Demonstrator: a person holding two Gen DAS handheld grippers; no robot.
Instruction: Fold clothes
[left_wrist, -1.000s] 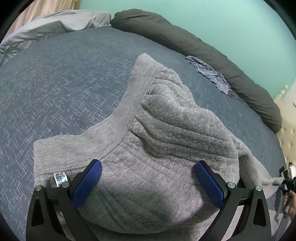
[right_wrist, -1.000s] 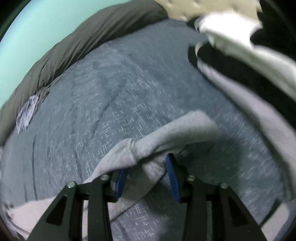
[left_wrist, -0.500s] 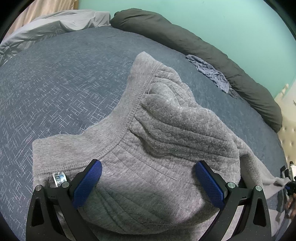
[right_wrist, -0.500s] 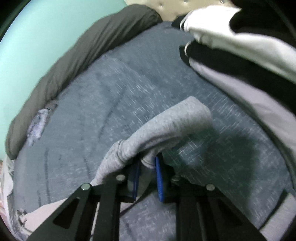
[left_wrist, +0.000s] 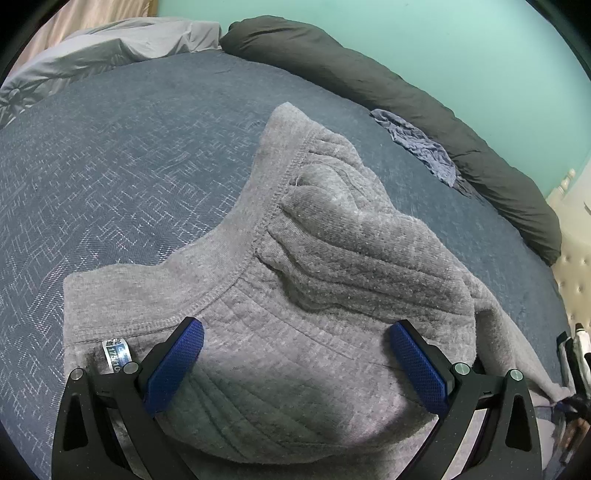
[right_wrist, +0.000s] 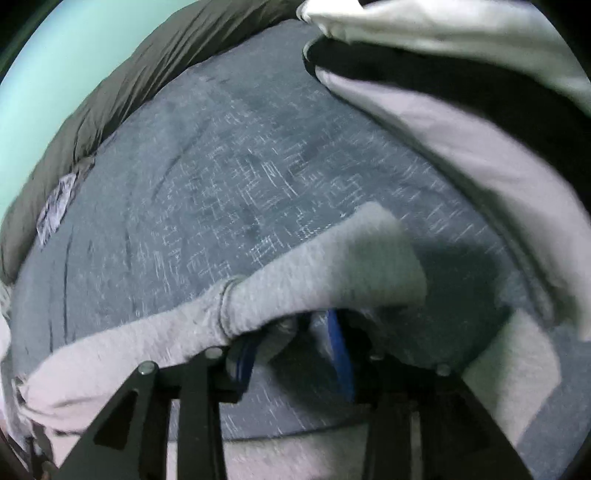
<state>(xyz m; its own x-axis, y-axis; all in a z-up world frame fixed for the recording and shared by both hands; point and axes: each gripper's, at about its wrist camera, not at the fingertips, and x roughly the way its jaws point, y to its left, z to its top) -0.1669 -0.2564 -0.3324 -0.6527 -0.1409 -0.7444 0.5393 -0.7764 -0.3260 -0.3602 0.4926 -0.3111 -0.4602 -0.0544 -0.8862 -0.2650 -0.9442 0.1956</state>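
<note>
1. The right wrist view is motion-blurred; the grey sleeve (right_wrist: 325, 269) drapes over the right gripper (right_wrist: 295, 350), hiding its fingertips.
2. The size label (left_wrist: 117, 355) is part hidden behind the left gripper (left_wrist: 295, 358).
3. The black-and-white garment (right_wrist: 461, 92) runs off the far right edge.

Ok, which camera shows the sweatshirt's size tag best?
The left wrist view: the size tag sits sharp on the grey sweatshirt, beside the gripper's finger. The right wrist view shows only a blurred sleeve, no tag.
</note>
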